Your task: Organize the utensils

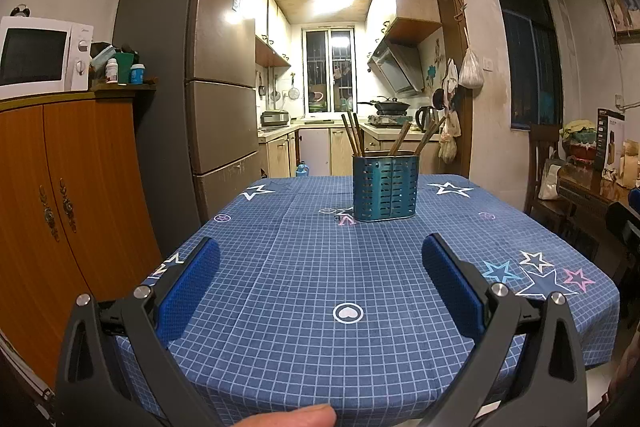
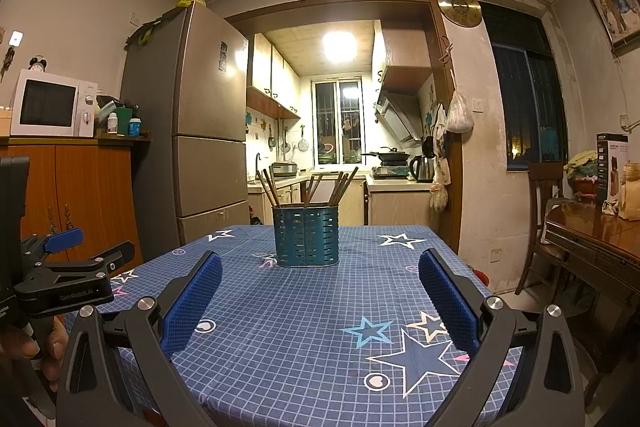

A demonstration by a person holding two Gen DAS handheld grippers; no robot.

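A: Item one, table (image 1: 280,307), blue grid cloth with stars. Its near edge is cut off below both views; the far edge is seen just behind the holder.

B: Item two, utensil holder (image 1: 385,187), teal, slotted, standing upright at the far middle of the table. Wide bare cloth is left all around it.

A: Item three, chopsticks (image 1: 352,133), brown, leaned in the holder. Their lower ends are hidden by its wall, and the count cannot be made out.

B: Item four, left gripper (image 1: 320,285), spread wide, nothing held, over the near cloth. It is also shown from the side at the left of the right wrist view.

A: Item five, right gripper (image 2: 320,293), likewise spread and unloaded. In the left wrist view only a dark sliver at the right rim is seen, not identifiable.
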